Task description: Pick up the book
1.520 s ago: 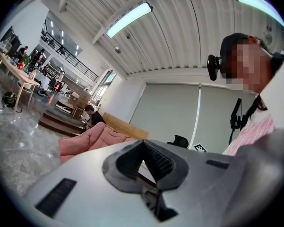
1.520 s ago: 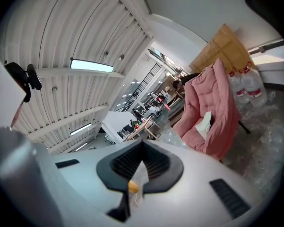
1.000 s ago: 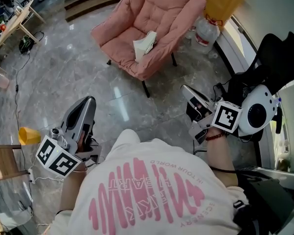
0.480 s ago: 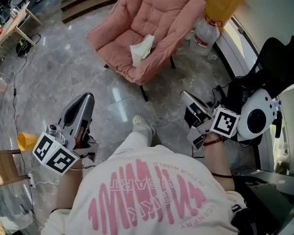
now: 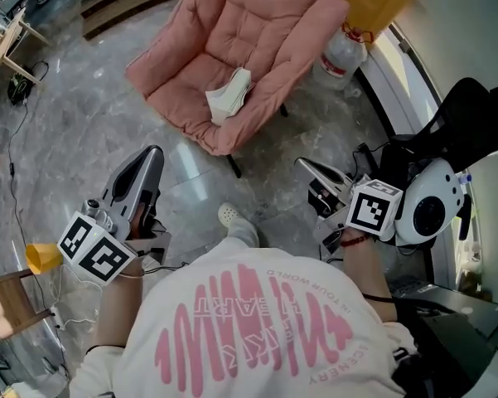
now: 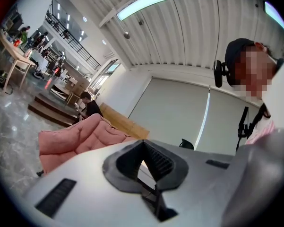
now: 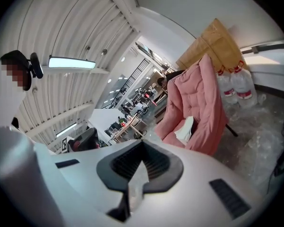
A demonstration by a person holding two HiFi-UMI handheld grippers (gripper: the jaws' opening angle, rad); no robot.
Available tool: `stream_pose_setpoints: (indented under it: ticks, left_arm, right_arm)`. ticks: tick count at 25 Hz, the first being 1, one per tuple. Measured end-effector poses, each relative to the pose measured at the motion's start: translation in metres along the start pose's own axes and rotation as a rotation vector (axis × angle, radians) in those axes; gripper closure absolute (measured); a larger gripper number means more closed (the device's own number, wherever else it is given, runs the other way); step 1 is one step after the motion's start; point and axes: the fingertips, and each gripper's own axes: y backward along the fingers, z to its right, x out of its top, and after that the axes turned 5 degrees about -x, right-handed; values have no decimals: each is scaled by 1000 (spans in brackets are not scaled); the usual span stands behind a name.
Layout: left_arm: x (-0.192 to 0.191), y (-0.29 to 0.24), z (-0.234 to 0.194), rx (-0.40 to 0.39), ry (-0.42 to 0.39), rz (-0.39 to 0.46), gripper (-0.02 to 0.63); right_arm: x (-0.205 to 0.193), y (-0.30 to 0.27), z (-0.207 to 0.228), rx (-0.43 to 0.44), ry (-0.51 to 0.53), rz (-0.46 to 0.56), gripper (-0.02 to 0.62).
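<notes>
The person holds both forearms [image 5: 116, 305] forward, one at each side of the body. The left tongs [image 5: 152, 157] point about level, jaws together and empty. The right tongs [image 5: 305, 164] tip slightly downward, also closed on nothing.

In the head view your white T-shirt with pink print [image 5: 257, 322] covers your legs; only one pale shoe [image 5: 229, 215] shows. The padded pink armchair [image 5: 240, 48] runs off the top edge, and the cream book [image 5: 226, 98] on its seat is too small for you to read. A light wooden chair [image 5: 12, 305] is cut by the left edge. In the left gripper view, the grey body of your left gripper [image 6: 142, 148] hides the armchair's lower part.
</notes>
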Motion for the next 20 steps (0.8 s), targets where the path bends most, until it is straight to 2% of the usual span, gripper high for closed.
stream_pose_setpoints:
  ticks: [6,13,20]
  left_arm:
    - [0,-33,-30,-1,51,-5,598]
    - [15,-53,-66,21,61,4,598]
    - [14,-53,-87,38,57,0,598]
  right_arm:
    - [10,-21,21,-38,-16,-56,589]
    - [33,-65,28,-25,-24,-105,591]
    - [53,-86,26,-4,-43,-62,591]
